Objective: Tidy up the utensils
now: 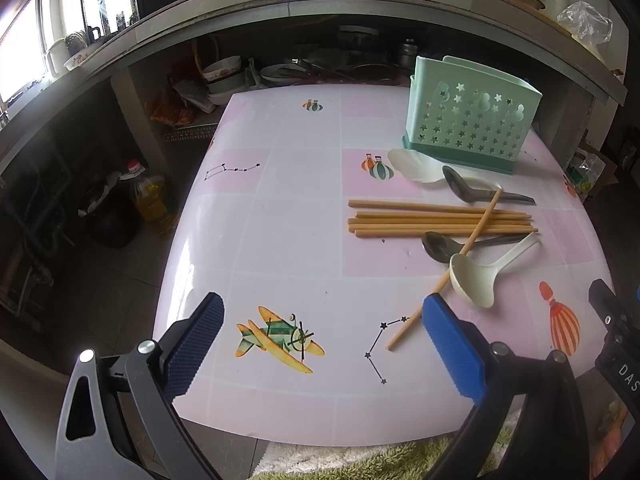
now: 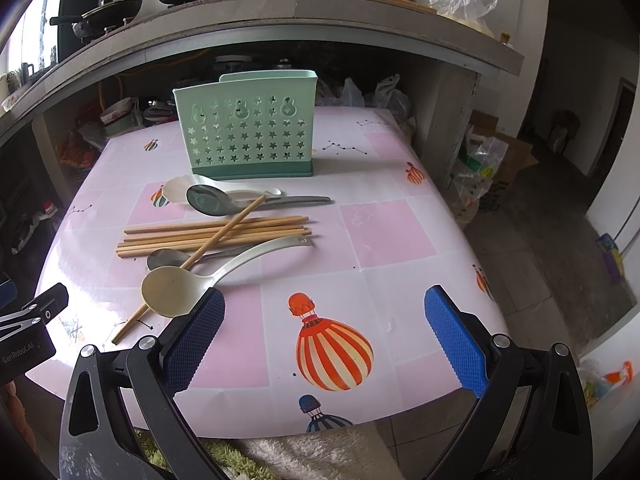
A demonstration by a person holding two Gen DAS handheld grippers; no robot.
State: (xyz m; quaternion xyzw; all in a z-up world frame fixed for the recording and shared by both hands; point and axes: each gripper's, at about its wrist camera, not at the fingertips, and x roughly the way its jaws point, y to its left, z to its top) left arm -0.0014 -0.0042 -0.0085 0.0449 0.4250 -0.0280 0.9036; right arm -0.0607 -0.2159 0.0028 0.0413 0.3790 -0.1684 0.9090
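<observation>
Blue ribbed pads frame each wrist view: the left gripper [image 1: 322, 344] hangs with its fingers spread wide over the near edge of the table [image 1: 280, 208], empty, above a printed yellow seaplane [image 1: 280, 338]; the right gripper [image 2: 324, 340] is likewise spread wide and empty, over a printed red-and-cream striped balloon [image 2: 334, 350]. In the right wrist view the other tool's black body shows at the left edge with the white lettering "GenRobot.AI"; in the left wrist view the neighbouring tool at the right edge shows only the letters "DAS", the rest cut off. The utensils lie in a loose heap on the pink-and-white checked cloth: a bundle of wooden chopsticks [image 2: 216, 232] lying side by side, one stray chopstick [image 2: 192, 264] crossing them on a slant, a cream ladle [image 2: 176, 290] nearest the grippers, a small metal spoon [image 2: 168, 259] just behind its bowl, a larger grey spoon [image 2: 212, 200] beyond the bundle, and a white scalloped spoon [image 2: 180, 190] touching it. Behind them stands the mint-green utensil holder [image 2: 248, 128], upright, punched with stars, with nothing visibly in it.
</observation>
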